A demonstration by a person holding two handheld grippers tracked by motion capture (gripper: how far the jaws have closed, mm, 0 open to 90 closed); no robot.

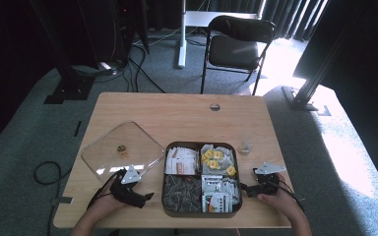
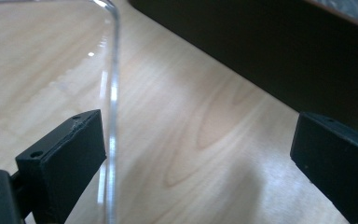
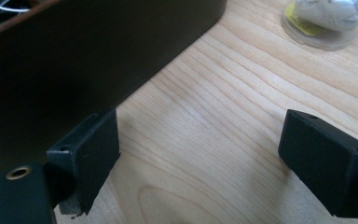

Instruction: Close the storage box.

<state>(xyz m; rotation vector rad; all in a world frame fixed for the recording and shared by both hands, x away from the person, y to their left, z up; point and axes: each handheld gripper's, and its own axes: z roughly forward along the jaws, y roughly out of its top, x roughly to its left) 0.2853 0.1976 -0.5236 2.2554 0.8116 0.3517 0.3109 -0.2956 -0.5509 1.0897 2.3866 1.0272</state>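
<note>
A dark square box (image 1: 201,212) with four compartments of packets sits near the table's front edge. Its clear lid (image 1: 123,151) lies flat to the left, with a small gold knob at its middle. My left gripper (image 1: 145,197) rests on the table between lid and box, jaws wide open; the lid's clear edge (image 2: 113,88) runs beside its left jaw and the box wall (image 2: 270,46) stands ahead at the right. My right gripper (image 1: 245,187) stands open just right of the box, whose dark wall (image 3: 74,56) is by its left jaw.
A small clear dish (image 1: 245,147) with something pale in it stands right of the box, seen as the dish (image 3: 326,21) ahead of the right jaws. Bare wood spreads across the table's far half (image 1: 177,110). A black chair (image 1: 236,44) stands beyond.
</note>
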